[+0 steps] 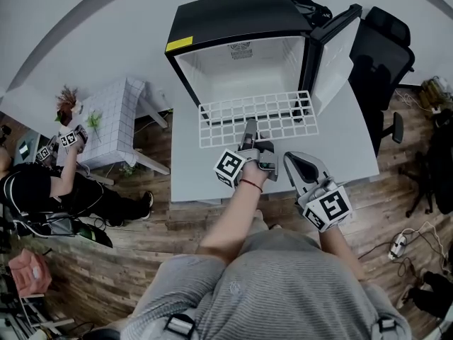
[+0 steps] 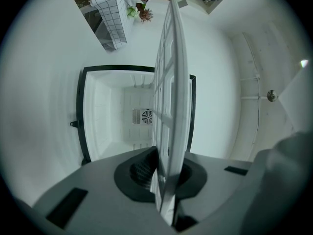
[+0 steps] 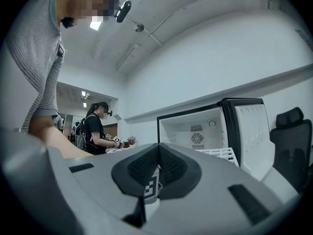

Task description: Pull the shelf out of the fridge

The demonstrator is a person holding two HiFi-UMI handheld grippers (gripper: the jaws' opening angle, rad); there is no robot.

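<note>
Left gripper [image 1: 249,127] [image 2: 164,169]: jaws pinched on the near edge of the white wire shelf [image 1: 256,117] [image 2: 171,82], rim wedged between the pads. The gripper is rolled, so in its own view the grid runs edge-on away from the jaws.
Right gripper [image 1: 294,163] [image 3: 157,153]: jaws pressed together, nothing in them. It sits just right of the left one and a little nearer the person, not touching the shelf. The left gripper's marker cube shows past its pads.
Shelf stretches ahead of the left jaws over the white table [image 1: 195,172], nearly all of it outside. Its far edge is at the mouth of the fridge [image 1: 233,13] [image 2: 112,116] [image 3: 195,126].
Fridge is straight ahead of both grippers: black shell, white inside, fan vent on the back wall.
Fridge door [image 1: 334,55] [image 3: 249,131] swung open, ahead and right of the right gripper.
Black office chair [image 1: 379,55] further right, past the door.
Far left of the left gripper: small table with checked cloth [image 1: 120,115], and a second person [image 1: 64,186] beside it.
</note>
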